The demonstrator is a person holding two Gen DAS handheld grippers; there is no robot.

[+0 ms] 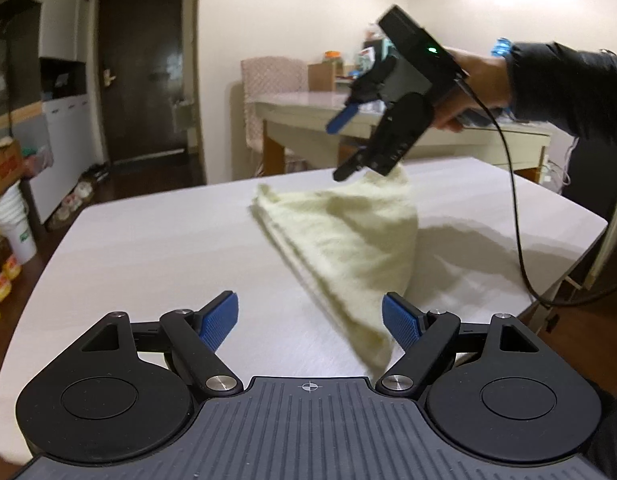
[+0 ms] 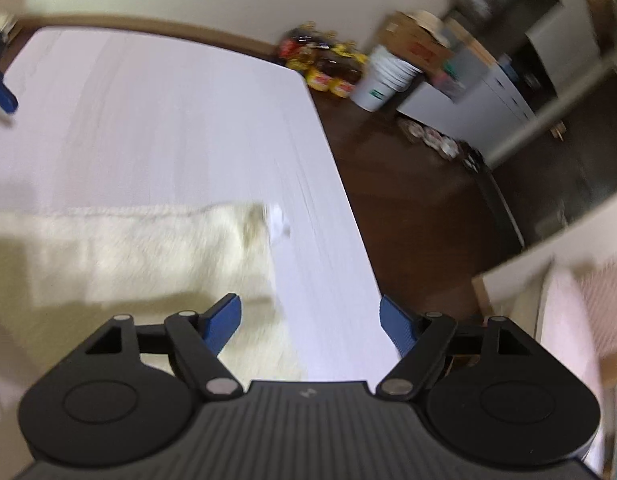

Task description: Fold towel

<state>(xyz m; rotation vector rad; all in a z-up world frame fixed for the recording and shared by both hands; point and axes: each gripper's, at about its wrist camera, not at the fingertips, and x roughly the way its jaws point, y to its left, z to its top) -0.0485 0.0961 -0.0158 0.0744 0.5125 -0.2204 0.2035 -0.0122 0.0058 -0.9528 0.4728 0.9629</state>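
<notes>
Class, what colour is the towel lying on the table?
The towel is pale cream-yellow and plain; the left wrist view shows it best.

My left gripper (image 1: 310,322) sits low, angled downward, its blue pads spread wide with nothing pressed between them. My right gripper (image 1: 342,148) is raised and tilted down in my right hand (image 1: 474,88), dark sleeve (image 1: 568,92) behind it, fingers apart and gripping nothing.

One towel (image 1: 340,236), one table (image 1: 148,248), two grippers: left gripper (image 1: 310,316), right gripper (image 1: 340,144).
</notes>
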